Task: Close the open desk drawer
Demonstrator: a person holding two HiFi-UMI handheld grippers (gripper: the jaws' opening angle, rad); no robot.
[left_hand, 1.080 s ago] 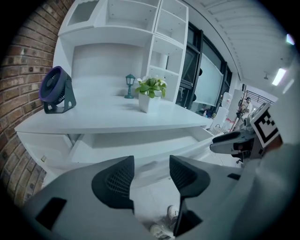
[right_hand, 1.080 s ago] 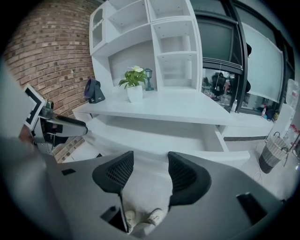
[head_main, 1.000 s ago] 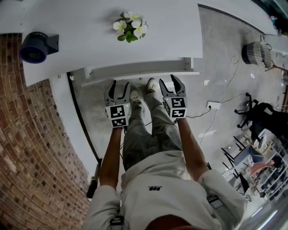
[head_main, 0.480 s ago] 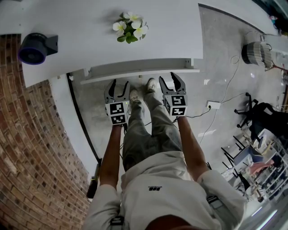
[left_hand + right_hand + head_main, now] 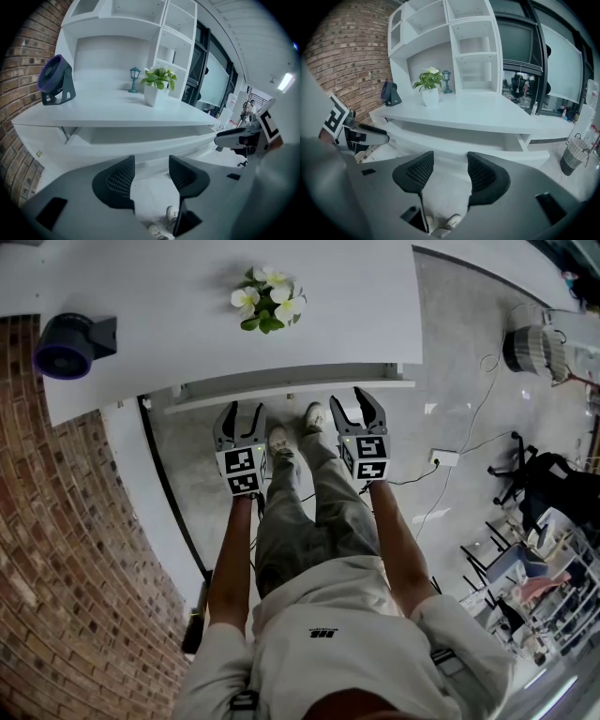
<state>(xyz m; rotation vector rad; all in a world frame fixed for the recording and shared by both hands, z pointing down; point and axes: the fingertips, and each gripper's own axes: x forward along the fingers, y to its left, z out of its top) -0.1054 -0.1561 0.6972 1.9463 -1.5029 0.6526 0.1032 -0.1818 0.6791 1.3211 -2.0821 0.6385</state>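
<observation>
Hovering at the front edge of the drawer (image 5: 291, 393), left gripper (image 5: 244, 412) and right gripper (image 5: 352, 403) both have jaws apart, nothing between them; contact unclear. Drawer sticks out partway beneath the white desk (image 5: 169, 334). White pot (image 5: 153, 96) on the desk holds a leafy plant (image 5: 159, 76).

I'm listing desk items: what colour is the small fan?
The fan has a purple rim and dark grey body, clearest in the left gripper view.

A plant (image 5: 267, 298) and a fan (image 5: 70, 341) stand on the desk (image 5: 187, 324). The drawer (image 5: 291, 390) juts from the desk's front edge. The left gripper (image 5: 244, 412) and right gripper (image 5: 350, 401) are just before it.
</observation>
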